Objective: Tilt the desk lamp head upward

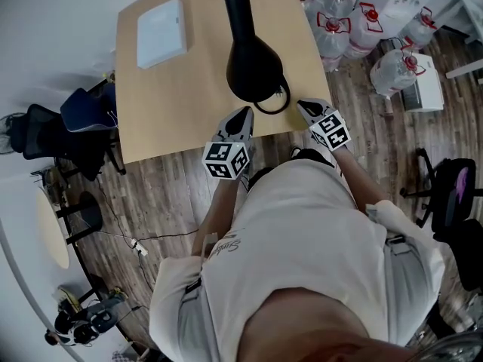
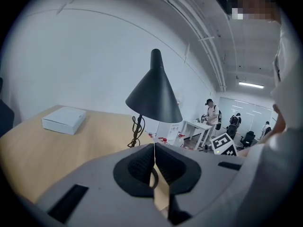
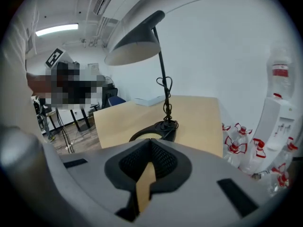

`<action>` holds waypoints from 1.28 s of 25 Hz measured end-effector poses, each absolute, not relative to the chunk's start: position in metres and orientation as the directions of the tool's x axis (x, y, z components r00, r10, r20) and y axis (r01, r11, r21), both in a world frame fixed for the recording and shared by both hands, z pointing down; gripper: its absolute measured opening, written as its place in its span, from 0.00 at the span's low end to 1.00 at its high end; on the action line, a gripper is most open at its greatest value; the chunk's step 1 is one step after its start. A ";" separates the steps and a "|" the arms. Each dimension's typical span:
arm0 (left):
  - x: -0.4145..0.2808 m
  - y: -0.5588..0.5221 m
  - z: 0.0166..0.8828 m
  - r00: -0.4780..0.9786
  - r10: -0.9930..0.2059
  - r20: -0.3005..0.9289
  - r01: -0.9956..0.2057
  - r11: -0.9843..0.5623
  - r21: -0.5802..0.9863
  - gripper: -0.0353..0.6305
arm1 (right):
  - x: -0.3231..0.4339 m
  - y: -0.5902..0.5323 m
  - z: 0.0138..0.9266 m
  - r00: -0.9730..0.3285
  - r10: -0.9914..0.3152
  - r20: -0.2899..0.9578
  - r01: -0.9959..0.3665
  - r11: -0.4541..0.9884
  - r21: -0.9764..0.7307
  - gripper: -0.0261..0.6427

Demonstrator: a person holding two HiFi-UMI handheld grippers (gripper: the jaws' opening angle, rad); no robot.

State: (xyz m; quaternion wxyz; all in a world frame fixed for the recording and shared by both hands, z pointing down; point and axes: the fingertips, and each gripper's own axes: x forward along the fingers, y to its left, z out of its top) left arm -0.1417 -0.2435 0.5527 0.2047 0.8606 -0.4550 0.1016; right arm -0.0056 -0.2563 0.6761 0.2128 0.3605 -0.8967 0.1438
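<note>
At the near edge of the wooden tabletop (image 1: 173,104), the person holds both grippers out in front of the torso, bare forearms reaching forward and the marker cubes facing up toward the head camera. The left gripper (image 1: 245,111) points at the black desk lamp head (image 1: 253,66) from the near left. In the head view its tip lies just beside the lower rim of the shade, though no view shows contact. The right gripper (image 1: 302,104) angles in from the near right, its tip just beside the looped black cord (image 1: 278,100). In the left gripper view the jaws are closed, tips pressed together with nothing between them, and the conical lamp head (image 2: 155,96) rises beyond them with its mouth facing down. In the right gripper view the jaws likewise meet at their tips and hold nothing. Beyond them the round lamp base (image 3: 158,132) sits on the tabletop, and the thin stem (image 3: 163,74) climbs to the shade, which tips downward. A flat white box (image 1: 161,32) lies well apart on the far left of the tabletop, and water bottles (image 1: 392,70) stand on the floor to the right
</note>
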 end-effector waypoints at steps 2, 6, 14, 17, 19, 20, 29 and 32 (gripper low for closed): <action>-0.139 -0.246 0.555 0.560 -0.748 0.356 -0.828 -0.491 0.270 0.08 | -0.013 -0.261 0.691 -0.666 -0.536 0.519 -0.667 0.739 -0.093 0.03; -0.134 -0.250 0.550 0.563 -0.756 0.335 -0.826 -0.497 0.265 0.08 | -0.030 -0.271 0.718 -0.678 -0.452 0.580 -0.606 0.790 -0.093 0.03; -0.118 -0.259 0.538 0.589 -0.748 0.307 -0.808 -0.537 0.242 0.08 | -0.048 -0.283 0.748 -0.630 -0.356 0.691 -0.533 0.844 -0.052 0.03; -0.115 -0.262 0.534 0.595 -0.744 0.304 -0.804 -0.546 0.238 0.08 | -0.047 -0.284 0.755 -0.596 -0.339 0.728 -0.532 0.846 -0.042 0.03; -0.116 -0.264 0.533 0.595 -0.745 0.302 -0.804 -0.542 0.244 0.08 | -0.050 -0.284 0.762 -0.605 -0.329 0.725 -0.536 0.841 -0.066 0.03; -0.116 -0.265 0.532 0.594 -0.746 0.300 -0.804 -0.540 0.249 0.08 | -0.050 -0.283 0.763 -0.609 -0.324 0.724 -0.539 0.839 -0.078 0.03; -0.117 -0.269 0.532 0.591 -0.750 0.298 -0.806 -0.532 0.259 0.08 | -0.041 -0.279 0.766 -0.599 -0.320 0.734 -0.553 0.828 -0.091 0.03; -0.116 -0.271 0.528 0.590 -0.753 0.293 -0.808 -0.543 0.230 0.08 | -0.040 -0.279 0.765 -0.599 -0.321 0.734 -0.553 0.829 -0.089 0.03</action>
